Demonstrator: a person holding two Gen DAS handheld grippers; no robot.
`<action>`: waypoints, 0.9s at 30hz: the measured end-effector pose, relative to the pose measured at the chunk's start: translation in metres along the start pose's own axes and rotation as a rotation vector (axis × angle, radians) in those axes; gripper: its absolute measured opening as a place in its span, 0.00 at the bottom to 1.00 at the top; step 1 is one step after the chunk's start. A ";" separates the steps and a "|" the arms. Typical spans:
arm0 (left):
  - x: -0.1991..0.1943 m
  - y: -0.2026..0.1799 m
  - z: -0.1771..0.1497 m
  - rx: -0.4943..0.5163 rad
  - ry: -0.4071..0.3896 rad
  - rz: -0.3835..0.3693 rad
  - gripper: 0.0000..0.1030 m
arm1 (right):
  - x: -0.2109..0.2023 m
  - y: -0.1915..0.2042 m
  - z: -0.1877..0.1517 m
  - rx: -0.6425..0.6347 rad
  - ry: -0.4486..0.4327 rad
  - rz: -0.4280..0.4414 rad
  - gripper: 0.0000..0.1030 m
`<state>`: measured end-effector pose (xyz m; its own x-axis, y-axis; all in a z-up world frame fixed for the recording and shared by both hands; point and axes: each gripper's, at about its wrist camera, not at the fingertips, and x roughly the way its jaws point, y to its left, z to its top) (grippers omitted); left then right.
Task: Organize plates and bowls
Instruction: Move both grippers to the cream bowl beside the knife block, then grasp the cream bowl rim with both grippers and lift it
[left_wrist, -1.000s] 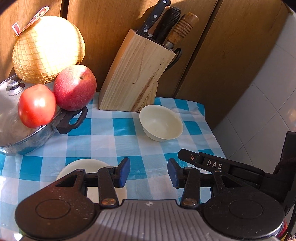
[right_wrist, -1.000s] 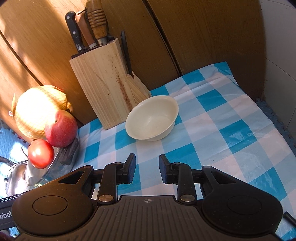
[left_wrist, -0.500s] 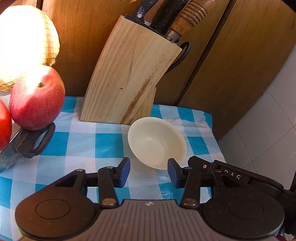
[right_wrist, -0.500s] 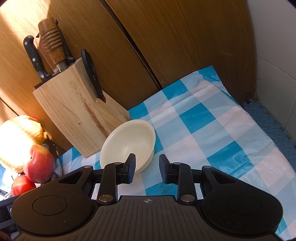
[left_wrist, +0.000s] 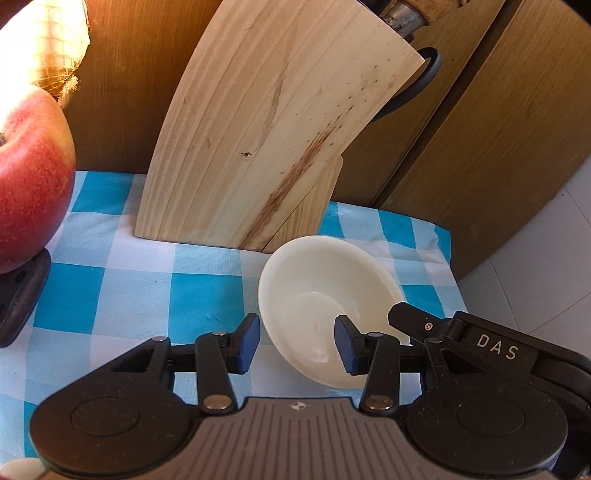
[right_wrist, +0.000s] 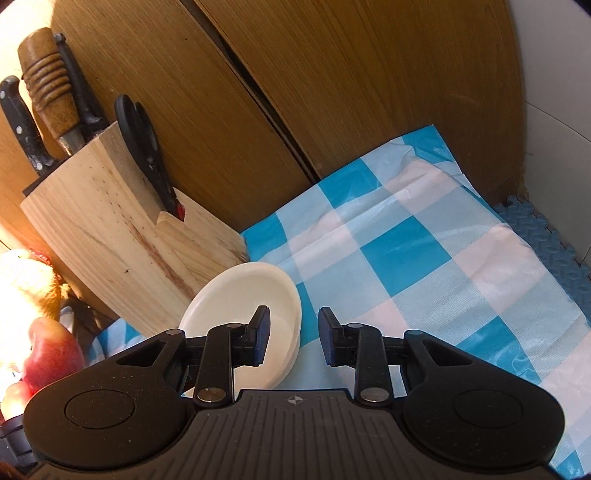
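Both grippers have closed in on the cream bowl (left_wrist: 325, 295) over the last second, each with its jaws wide and nothing held. On the left gripper (left_wrist: 295, 343) the near rim now sits between the blue pads, one outside the wall and one over the hollow; the right gripper (right_wrist: 291, 336) straddles the opposite rim, one finger inside. Whether any pad touches the bowl is hard to say. It stands on the blue checked tablecloth (right_wrist: 424, 280), just in front of the wooden knife block (left_wrist: 269, 122). A squeeze looks next, so the bowl is not yet organized.
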<state>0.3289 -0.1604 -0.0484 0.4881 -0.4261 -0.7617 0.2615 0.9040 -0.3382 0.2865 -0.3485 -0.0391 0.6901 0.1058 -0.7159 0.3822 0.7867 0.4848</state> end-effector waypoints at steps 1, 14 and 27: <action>0.002 0.000 0.000 0.005 -0.001 0.002 0.37 | 0.002 0.000 0.001 0.001 0.002 0.002 0.36; 0.023 -0.002 -0.005 0.037 0.011 0.031 0.21 | 0.028 -0.001 -0.005 -0.022 0.083 -0.002 0.15; 0.002 -0.010 -0.011 0.080 0.014 0.036 0.12 | 0.002 0.004 -0.012 -0.009 0.090 0.005 0.14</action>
<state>0.3183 -0.1695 -0.0526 0.4868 -0.3928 -0.7802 0.3099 0.9128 -0.2662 0.2821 -0.3375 -0.0449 0.6337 0.1635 -0.7561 0.3732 0.7915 0.4840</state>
